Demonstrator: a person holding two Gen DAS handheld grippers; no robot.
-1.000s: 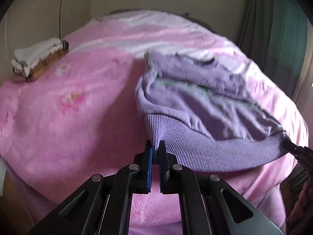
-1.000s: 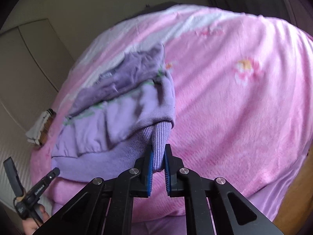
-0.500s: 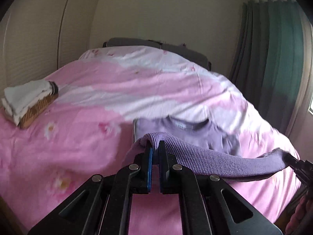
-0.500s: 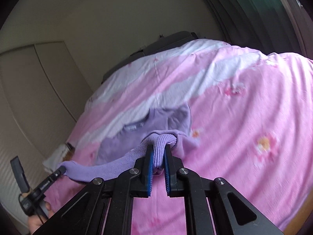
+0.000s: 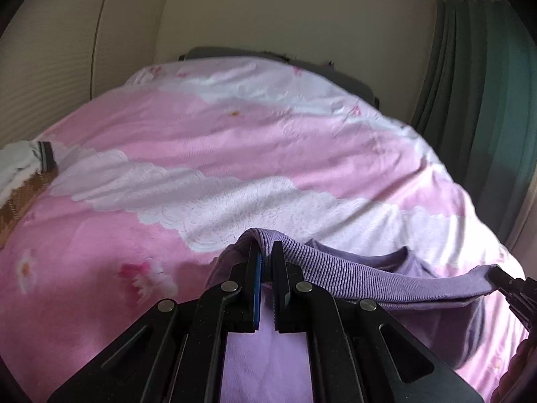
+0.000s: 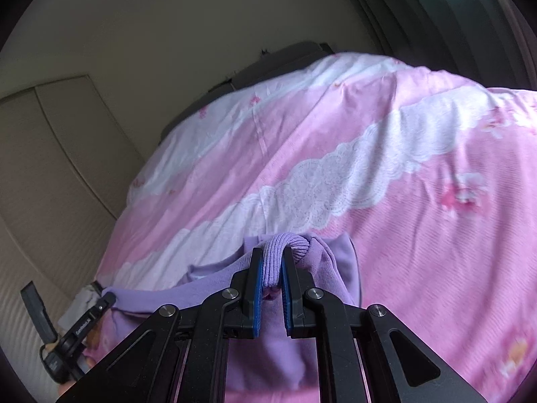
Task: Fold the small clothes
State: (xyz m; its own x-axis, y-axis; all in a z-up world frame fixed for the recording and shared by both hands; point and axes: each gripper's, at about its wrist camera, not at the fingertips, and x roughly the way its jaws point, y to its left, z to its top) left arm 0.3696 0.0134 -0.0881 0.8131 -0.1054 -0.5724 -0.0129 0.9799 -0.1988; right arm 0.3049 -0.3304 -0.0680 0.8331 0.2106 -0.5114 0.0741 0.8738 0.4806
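A small purple sweater (image 5: 369, 275) with a ribbed hem lies on the pink bed. My left gripper (image 5: 265, 255) is shut on the hem's left corner and holds it raised. My right gripper (image 6: 272, 262) is shut on the hem's other corner (image 6: 285, 245). The hem is stretched between the two grippers, above the sweater's neck end (image 5: 399, 262). The right gripper's tip shows at the right edge of the left wrist view (image 5: 506, 282). The left gripper shows at the lower left of the right wrist view (image 6: 100, 305). The sweater's body hangs below both grippers, mostly hidden.
The pink and white quilt (image 5: 235, 154) covers the bed. A stack of folded clothes (image 5: 20, 174) lies at the bed's left edge. A dark headboard (image 5: 235, 53) and a wall stand behind. A green curtain (image 5: 486, 100) hangs at the right.
Both grippers have lifted the hem and carried it forward over the sweater toward the neck end. The sweater's body, spread out before, now lies under and behind the raised hem.
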